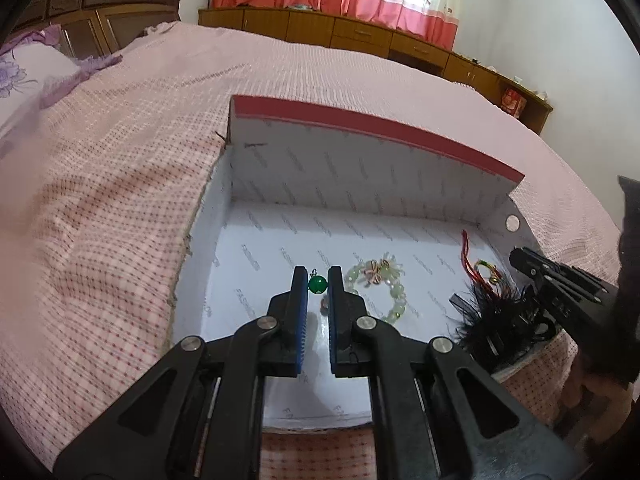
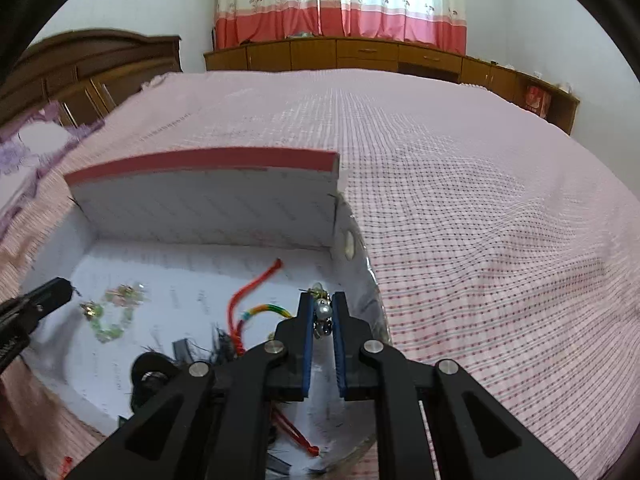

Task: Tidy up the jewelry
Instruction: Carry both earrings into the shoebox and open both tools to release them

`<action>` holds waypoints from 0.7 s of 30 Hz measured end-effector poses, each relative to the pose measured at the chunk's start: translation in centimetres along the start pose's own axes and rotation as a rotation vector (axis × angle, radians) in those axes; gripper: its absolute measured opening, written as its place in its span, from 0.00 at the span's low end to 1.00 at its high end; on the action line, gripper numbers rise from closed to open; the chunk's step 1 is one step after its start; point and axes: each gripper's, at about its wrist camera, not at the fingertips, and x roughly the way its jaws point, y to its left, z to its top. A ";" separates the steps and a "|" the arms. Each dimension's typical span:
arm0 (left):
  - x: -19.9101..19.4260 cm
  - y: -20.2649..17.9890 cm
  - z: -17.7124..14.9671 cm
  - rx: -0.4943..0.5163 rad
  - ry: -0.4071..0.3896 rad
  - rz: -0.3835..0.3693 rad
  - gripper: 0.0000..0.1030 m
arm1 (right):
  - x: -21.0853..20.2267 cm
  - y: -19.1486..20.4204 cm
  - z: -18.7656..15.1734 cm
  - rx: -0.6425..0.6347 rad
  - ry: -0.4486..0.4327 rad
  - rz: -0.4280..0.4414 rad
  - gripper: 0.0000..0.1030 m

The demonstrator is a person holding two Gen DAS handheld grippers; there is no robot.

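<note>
A wide bed covered in a pink checked cloth (image 1: 160, 128) fills most of both views. On it, in the lower middle of the left wrist view and the lower left of the right wrist view, lies an open white cardboard box with a red-edged lid standing up at its far side (image 1: 360, 152).

The black left gripper with blue pads (image 1: 318, 280) rises from the bottom centre of its own view, over the box floor, clenched on a small round green bead with a tiny metal loop (image 1: 318, 283) pinched at its fingertips. The black right gripper with blue pads (image 2: 323, 307) comes up at bottom centre of its view, near the box's right wall, grasping a small silvery pearl-like charm (image 2: 323, 314).

On the box floor, right of the green bead, lies a pale green bead bracelet with pinkish ornaments (image 1: 378, 288). Further right are a red cord with a multicoloured knotted loop (image 1: 480, 264) and a black feathery piece (image 1: 492, 316).
</note>
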 end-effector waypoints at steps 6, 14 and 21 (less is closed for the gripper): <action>0.2 -1.7 -0.7 0.047 0.014 0.029 0.01 | 0.7 -1.1 0.6 -0.021 -0.008 -0.024 0.09; -0.3 -1.2 -0.3 0.036 0.024 0.010 0.16 | -0.7 -2.5 0.8 0.042 -0.030 0.084 0.12; -3.5 -1.2 -0.1 0.042 -0.016 -0.017 0.31 | -4.2 -2.4 0.5 0.072 -0.054 0.214 0.36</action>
